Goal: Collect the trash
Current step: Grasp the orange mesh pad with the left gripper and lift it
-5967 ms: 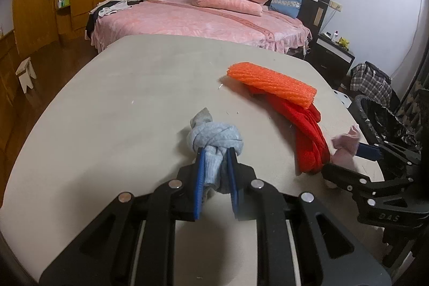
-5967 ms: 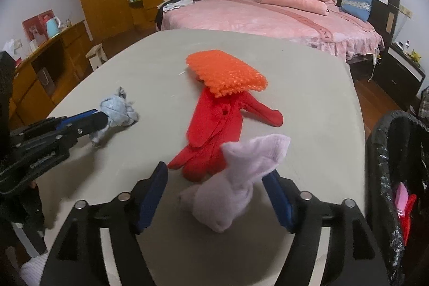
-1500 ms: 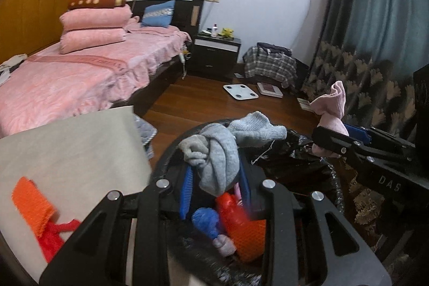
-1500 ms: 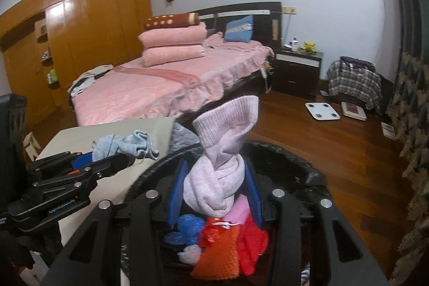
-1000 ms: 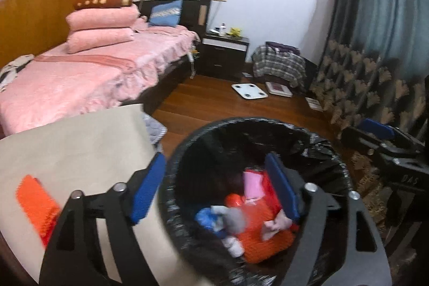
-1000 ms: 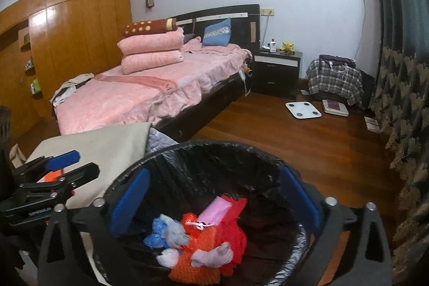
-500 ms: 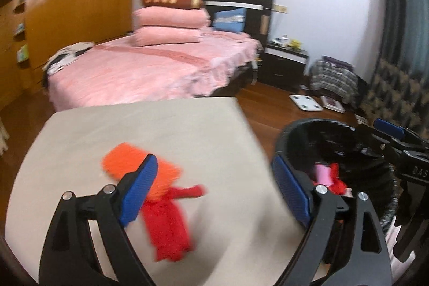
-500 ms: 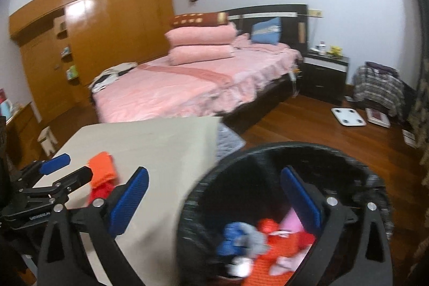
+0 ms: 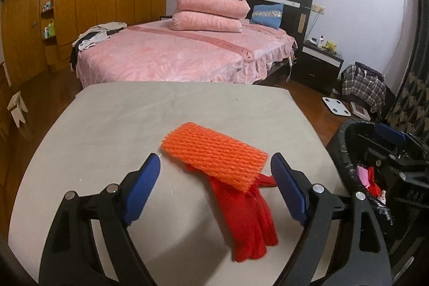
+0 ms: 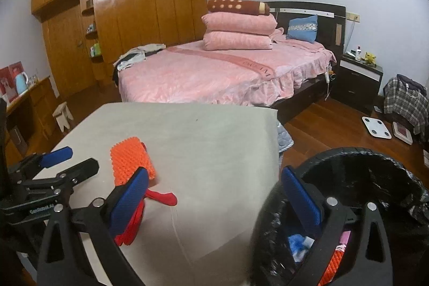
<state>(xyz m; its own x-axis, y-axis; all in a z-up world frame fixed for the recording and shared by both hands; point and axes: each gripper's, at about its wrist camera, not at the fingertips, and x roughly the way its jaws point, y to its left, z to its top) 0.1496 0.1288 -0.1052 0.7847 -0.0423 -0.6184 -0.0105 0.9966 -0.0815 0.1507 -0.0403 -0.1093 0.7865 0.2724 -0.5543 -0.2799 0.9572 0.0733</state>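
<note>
Both socks are gone from the jaws now. A second and a half back the left gripper (image 9: 215, 173) had the grey sock and the right gripper (image 10: 214, 195) the pink one, both held over the bin (image 10: 356, 160). Since then both have swung away from the bin and back toward the tabletop (image 9: 120, 125).

Left jaws are wide and closing a touch, nothing pinched. In the left wrist view the orange net (image 9: 214, 152) sits between the blue pads without touching them, lying on top of the red glove (image 9: 246, 208), which trails toward 5 o'clock from it. The bin has slid over to 3 o'clock in that view, with the right gripper in front of its mouth.

Right jaws are wide too, and empty. In the right wrist view the bin is at 4 o'clock, pressed up to the tabletop's edge. There's a heap of orange, blue and pink bits inside, but it's too blurry there to pick out the socks for sure. The net and glove are at 8 o'clock, partly hidden behind the left pad, with the left gripper just beyond them at 9 o'clock.
</note>
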